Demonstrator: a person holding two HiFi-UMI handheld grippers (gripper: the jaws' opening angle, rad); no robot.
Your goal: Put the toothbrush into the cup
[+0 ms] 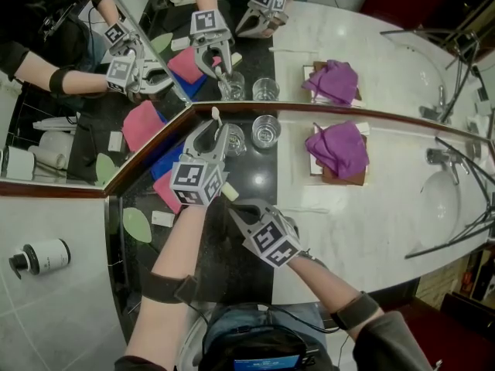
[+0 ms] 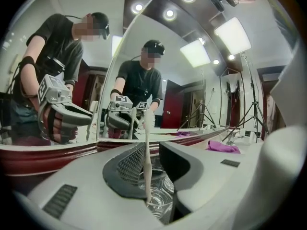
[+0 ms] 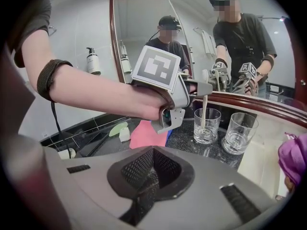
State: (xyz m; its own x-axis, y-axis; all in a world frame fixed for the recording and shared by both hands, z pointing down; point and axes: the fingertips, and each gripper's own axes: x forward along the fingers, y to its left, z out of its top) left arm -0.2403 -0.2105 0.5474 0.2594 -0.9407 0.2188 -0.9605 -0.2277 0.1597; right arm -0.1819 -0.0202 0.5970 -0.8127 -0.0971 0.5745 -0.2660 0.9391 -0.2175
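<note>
Only the left gripper view shows the left gripper (image 2: pixel 153 151) spread, with the slim cream toothbrush (image 2: pixel 147 164) upright and loose between its gridded pads, foot in the clear glass cup (image 2: pixel 162 202). The right gripper view shows a second tumbler (image 3: pixel 238 133) at the cup's 3 o'clock. The right gripper (image 3: pixel 152 162) is pressed together and empty.

A long white marble counter (image 1: pixel 371 230) with a round white sink (image 1: pixel 445 201) curves under a big wall mirror (image 1: pixel 371 37). Bright square ceiling lights (image 2: pixel 232 35) shine overhead.
</note>
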